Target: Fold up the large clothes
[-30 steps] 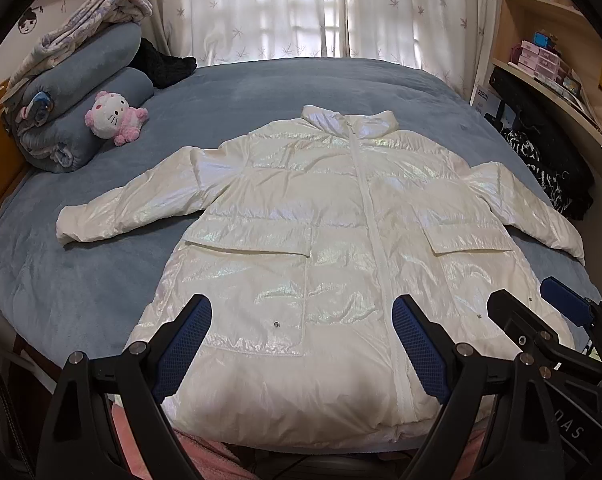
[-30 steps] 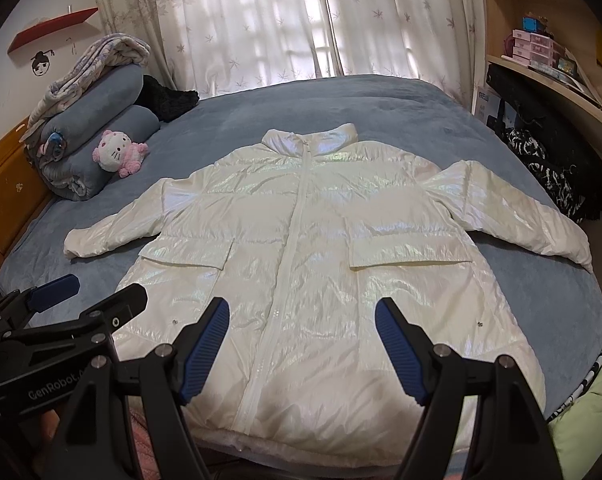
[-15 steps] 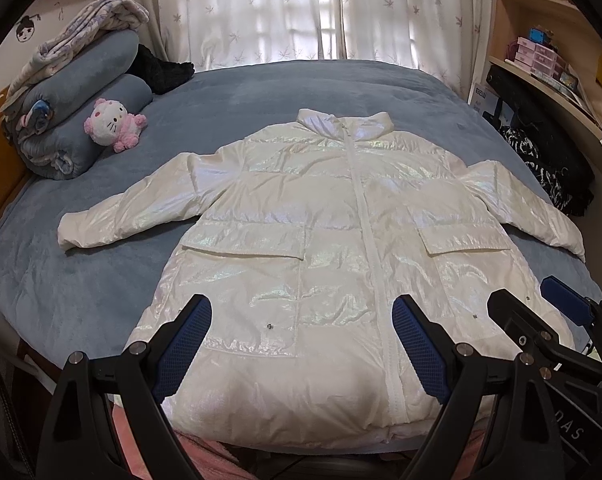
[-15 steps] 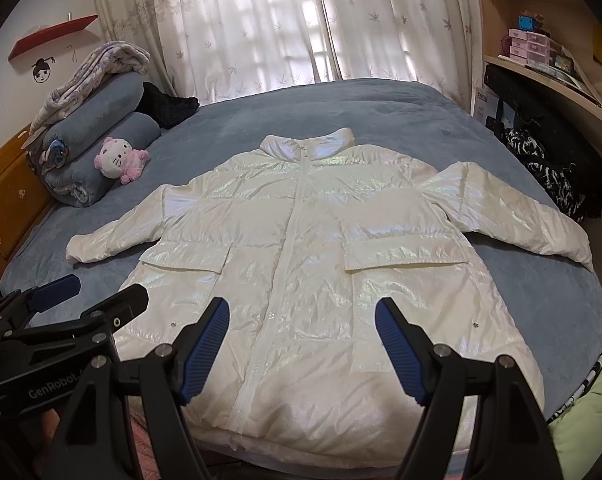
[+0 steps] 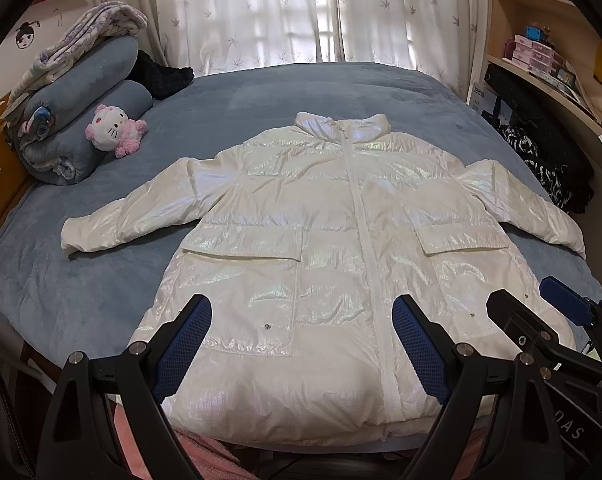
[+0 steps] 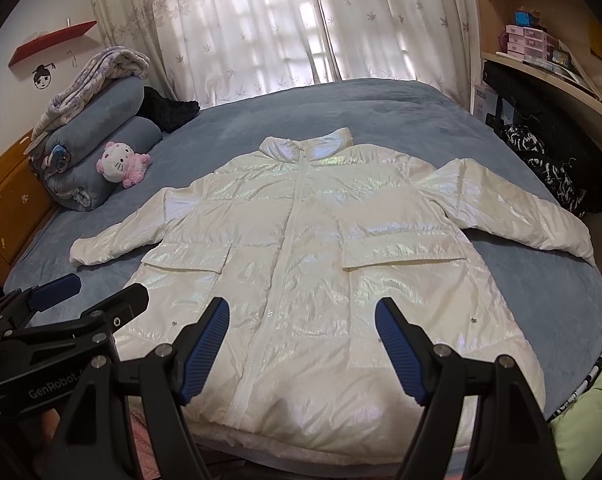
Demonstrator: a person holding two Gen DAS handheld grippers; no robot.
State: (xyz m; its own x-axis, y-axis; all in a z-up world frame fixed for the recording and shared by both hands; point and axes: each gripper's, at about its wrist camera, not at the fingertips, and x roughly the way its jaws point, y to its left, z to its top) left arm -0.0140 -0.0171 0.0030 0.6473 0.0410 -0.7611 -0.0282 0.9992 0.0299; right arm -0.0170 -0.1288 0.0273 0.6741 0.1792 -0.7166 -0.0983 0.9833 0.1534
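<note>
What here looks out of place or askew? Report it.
Nothing stands out. The white puffer jacket lies flat and zipped on the blue bed, both sleeves spread, collar upright. A plush cat leans on rolled blankets.

I see a bed under a grey-blue cover filling most of the room. Behind it, white curtains with a leaf print glow with daylight from the window. At the left, rolled blankets are stacked beside an orange headboard, with a pink plush leaning on them. A red shelf hangs on the white wall. At the right, wooden shelves hold what look like small pink boxes.
</note>
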